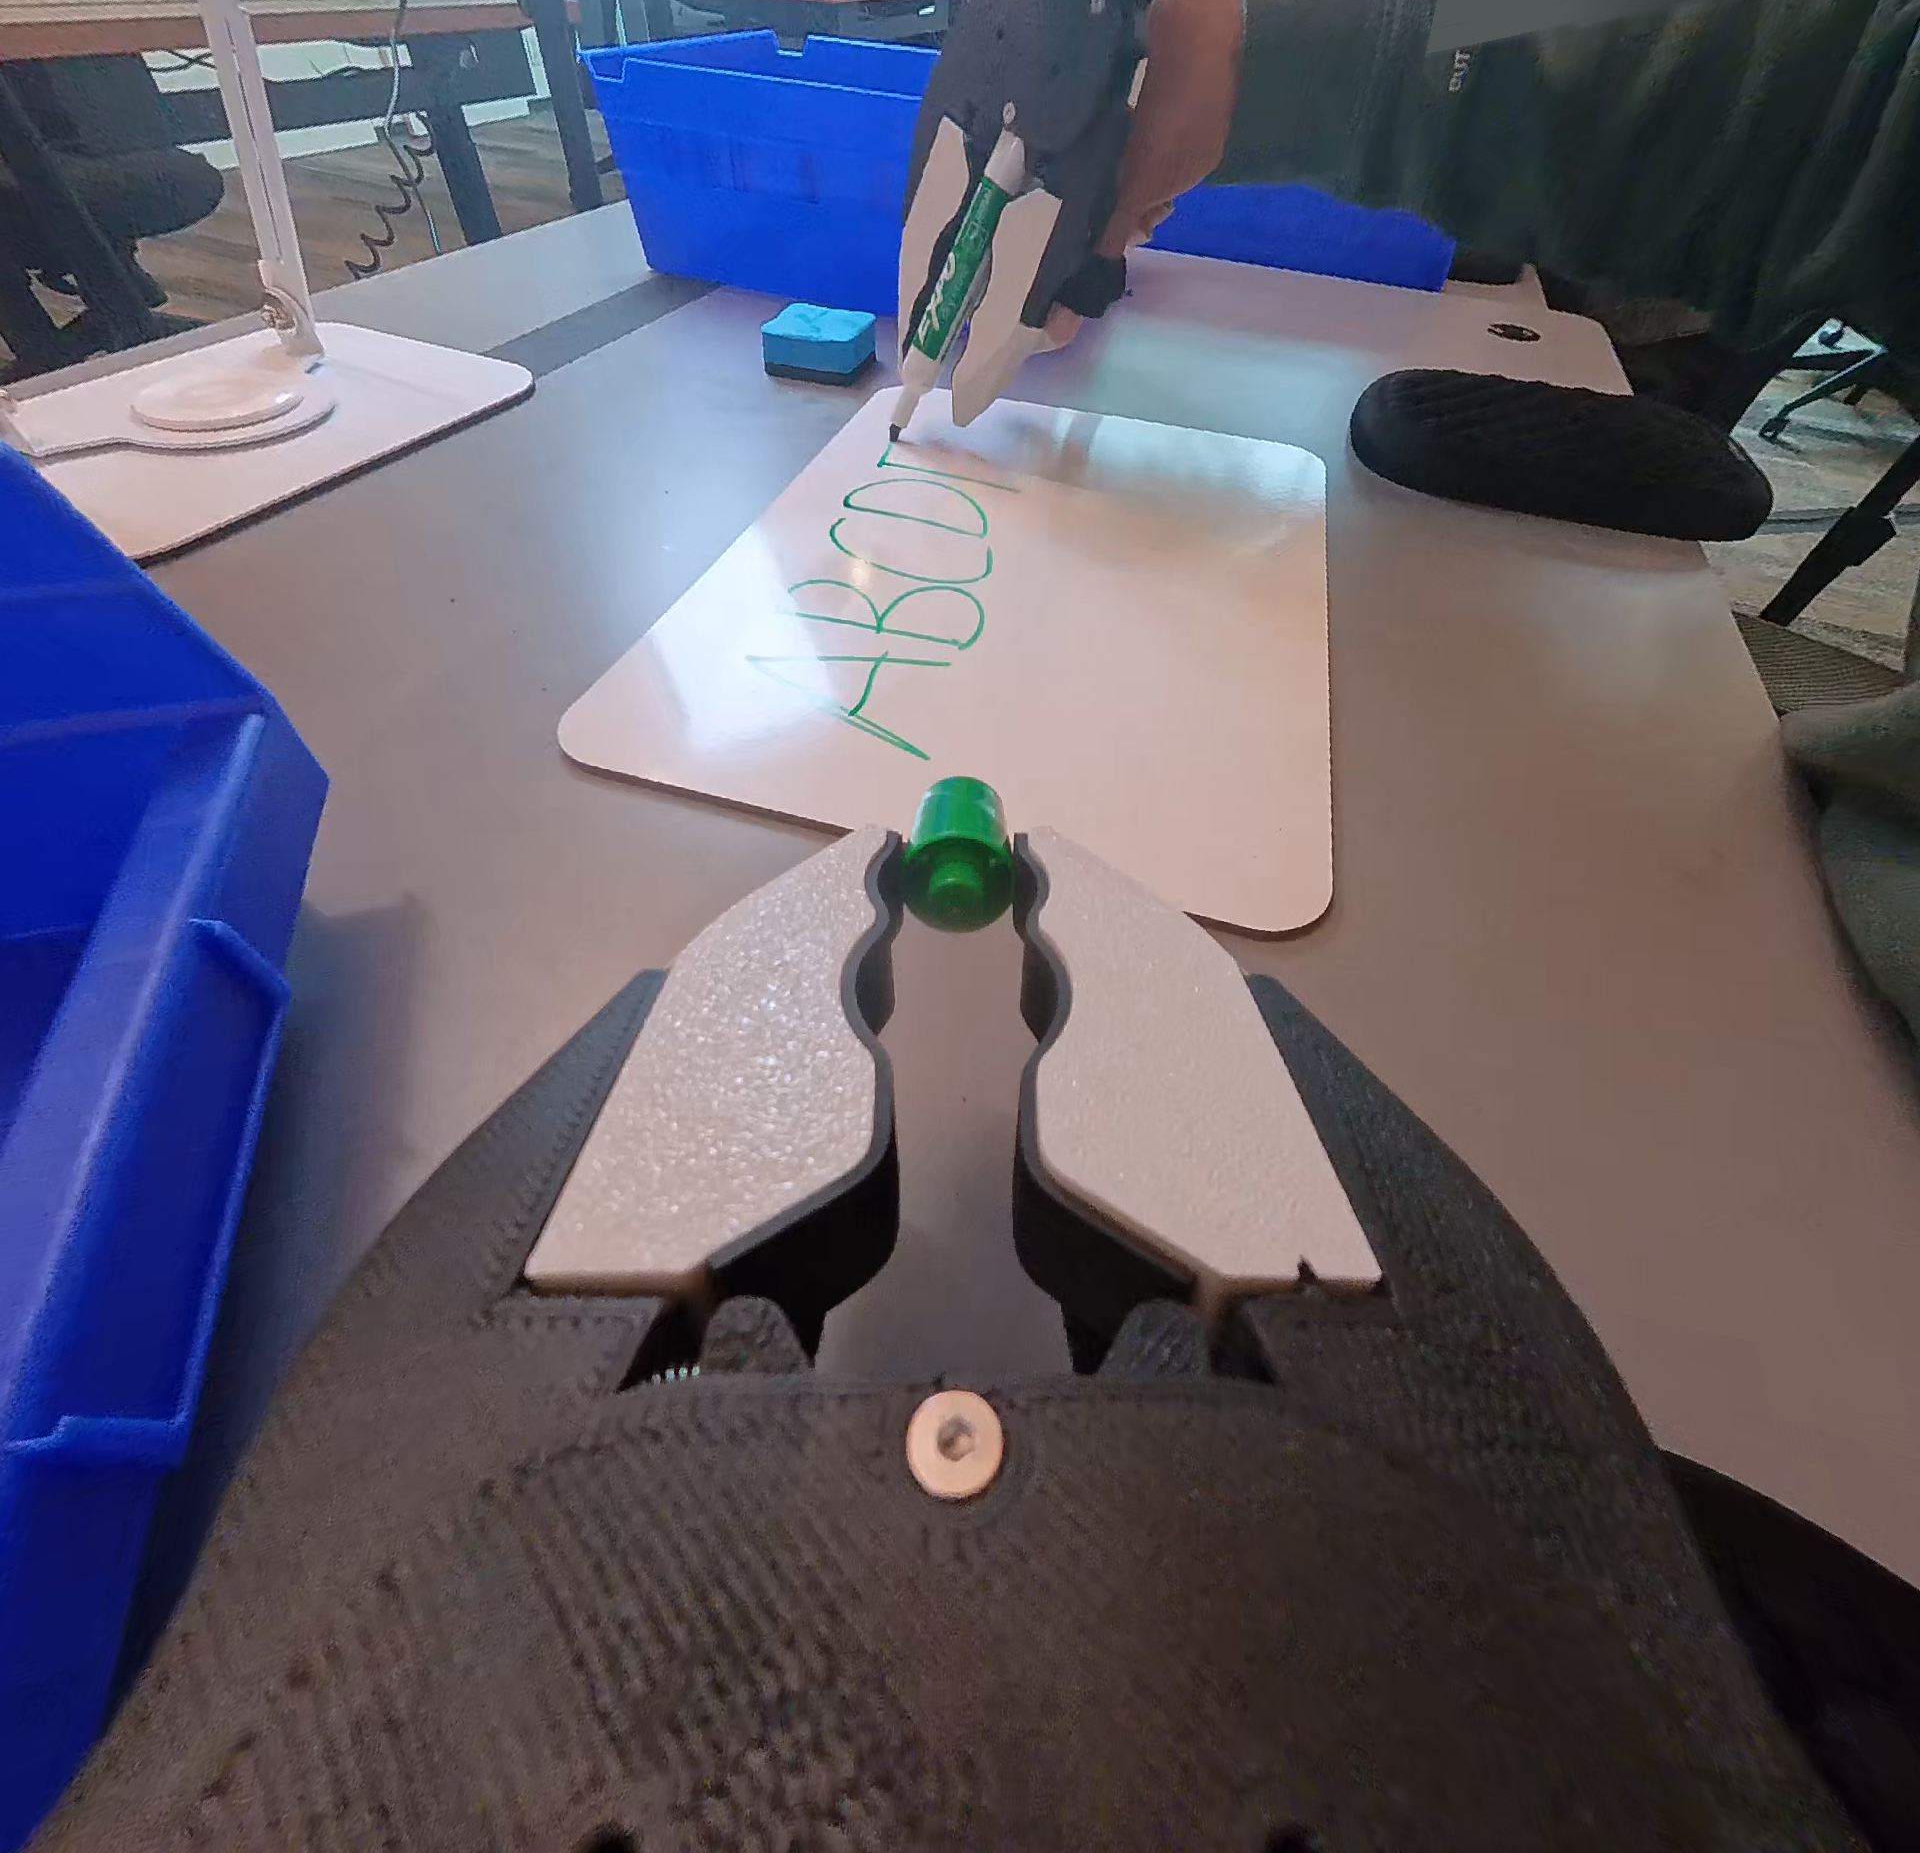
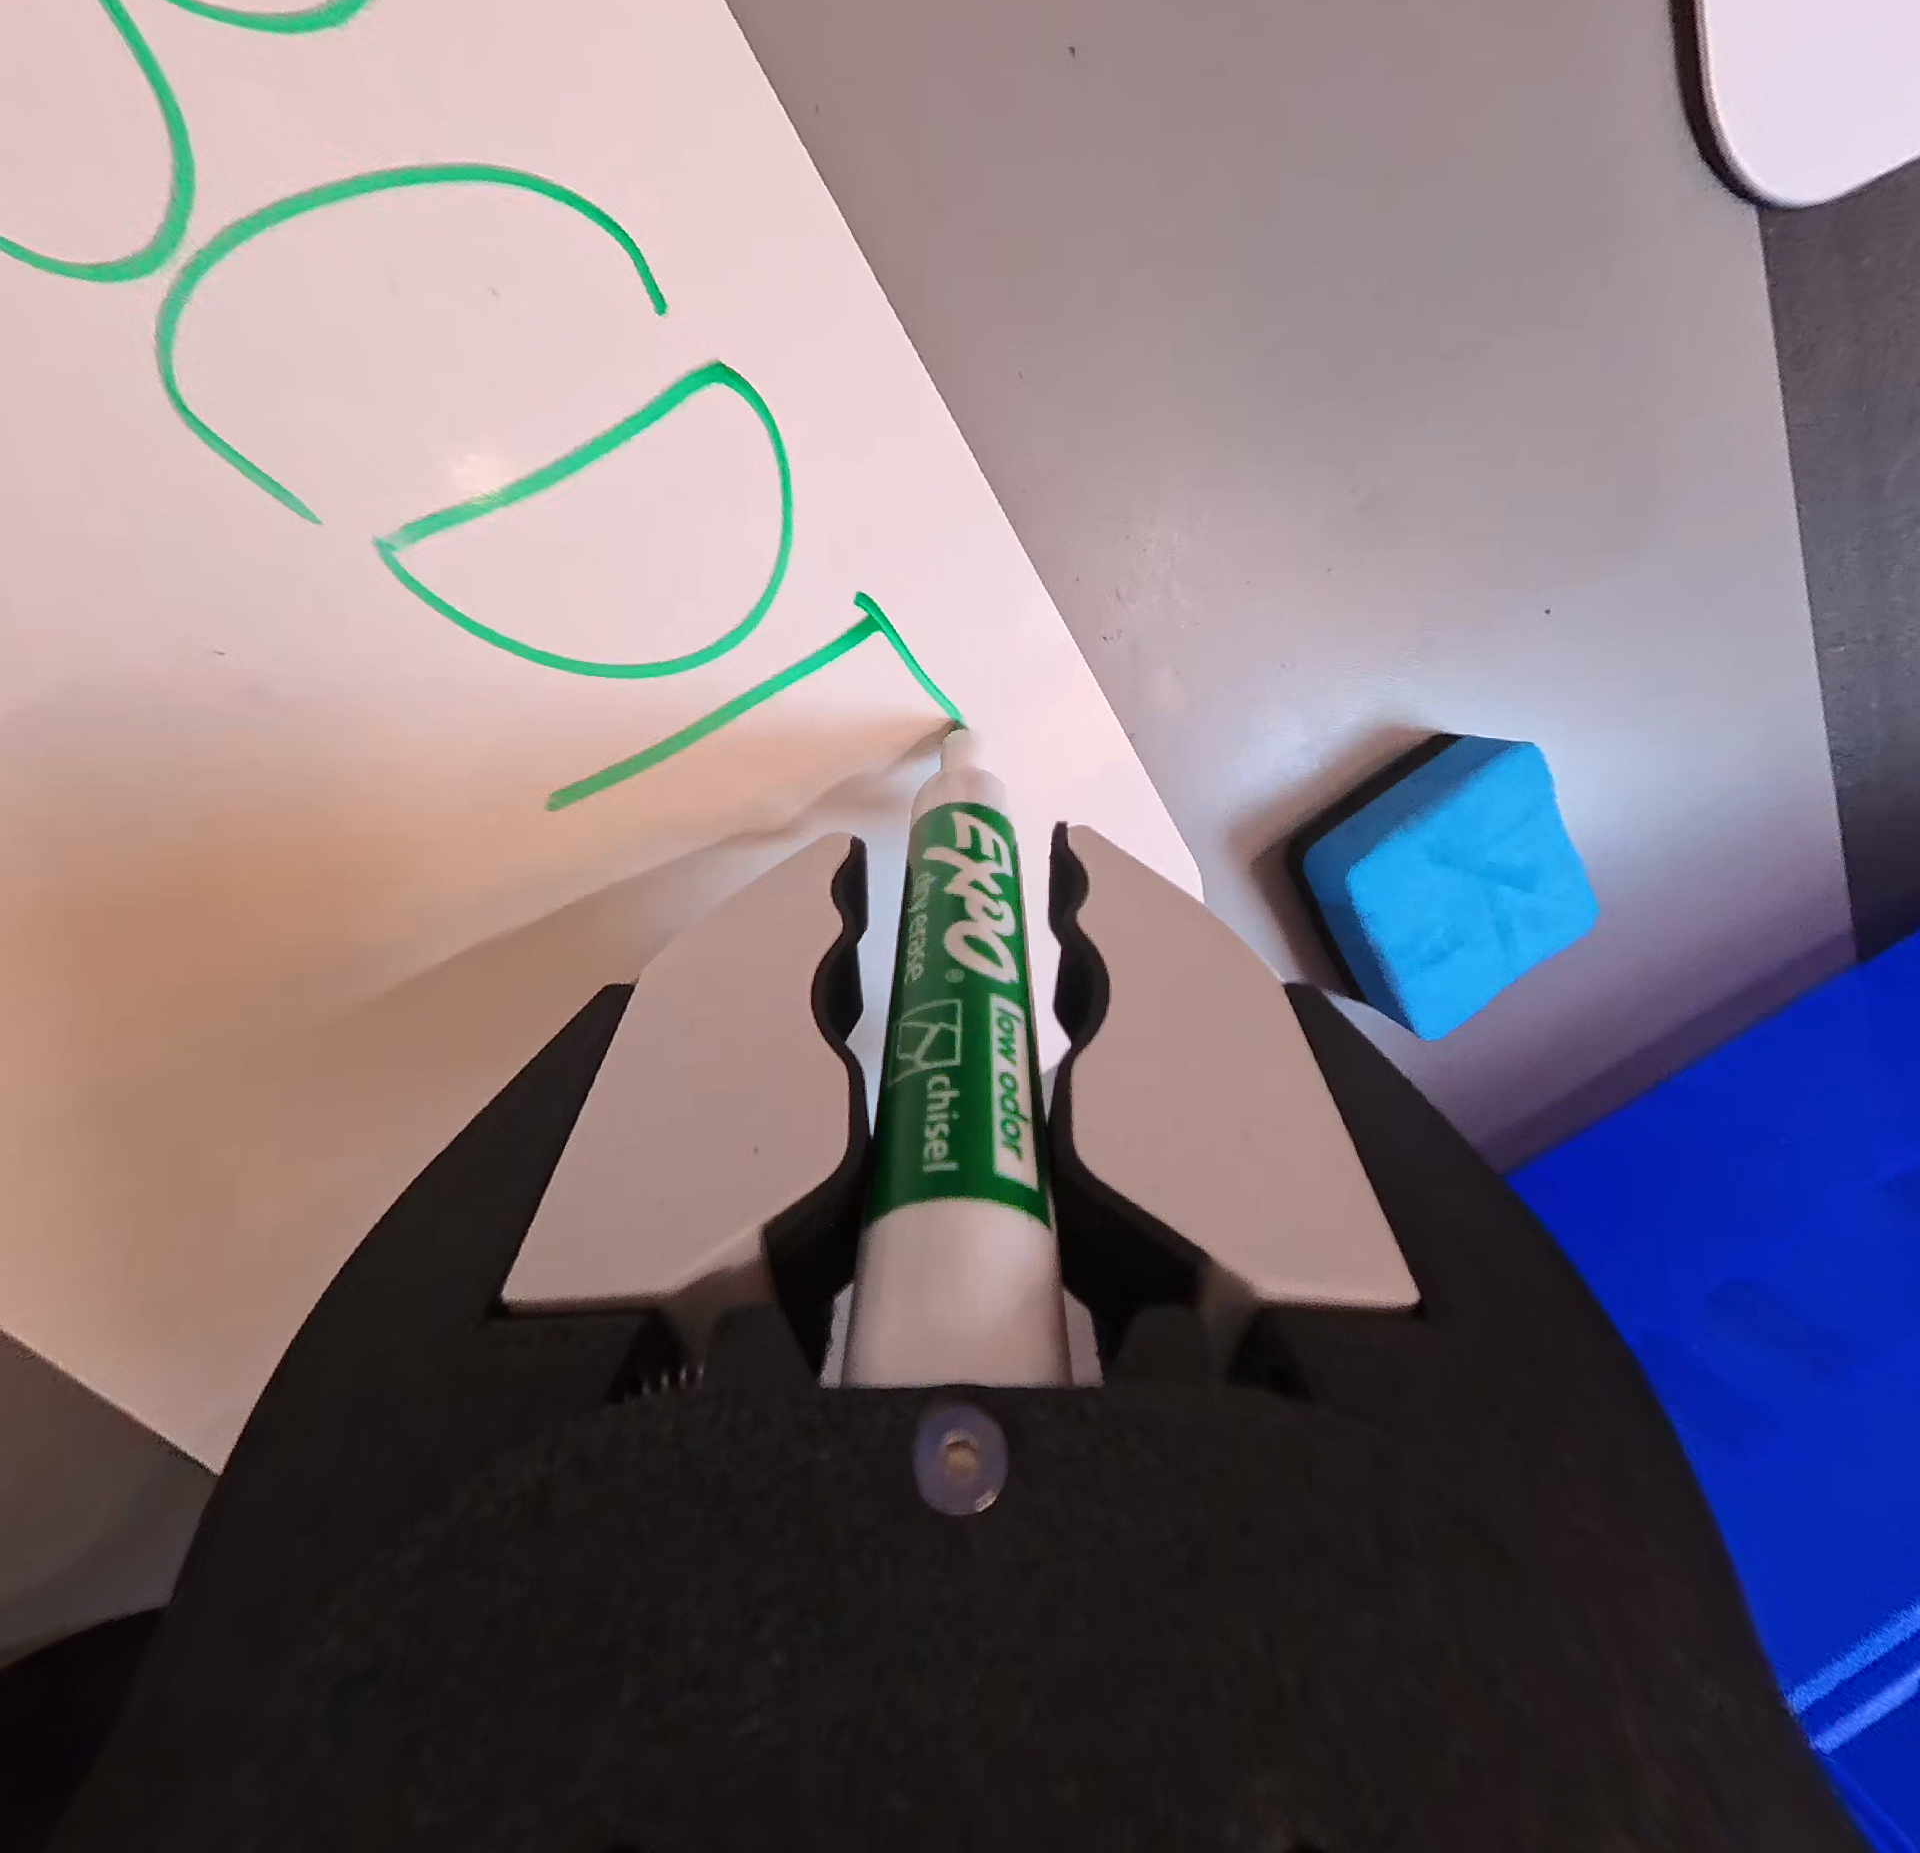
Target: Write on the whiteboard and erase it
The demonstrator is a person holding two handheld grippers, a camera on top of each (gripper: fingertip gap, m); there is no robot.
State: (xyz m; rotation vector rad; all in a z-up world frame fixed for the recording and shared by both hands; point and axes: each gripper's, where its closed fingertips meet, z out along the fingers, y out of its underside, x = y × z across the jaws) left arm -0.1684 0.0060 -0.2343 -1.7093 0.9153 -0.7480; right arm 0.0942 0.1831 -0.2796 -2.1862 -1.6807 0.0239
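1. Right gripper (image 2: 956,956): jaws clamped on green-labelled white dry-erase marker (image 2: 961,1024), tip touching flat white rounded-corner whiteboard (image 1: 1091,681) at its far edge, ending a row of green strokes.
2. Left gripper (image 1: 956,873): jaws pinching small green plastic marker cap (image 1: 957,858) over whiteboard's near edge.
3. Blue foam eraser (image 2: 1449,884) on grey counter (image 1: 447,598), just beside whiteboard's far corner.

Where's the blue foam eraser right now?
The blue foam eraser lies on the grey table, just off the white whiteboard's corner, right of the right gripper.
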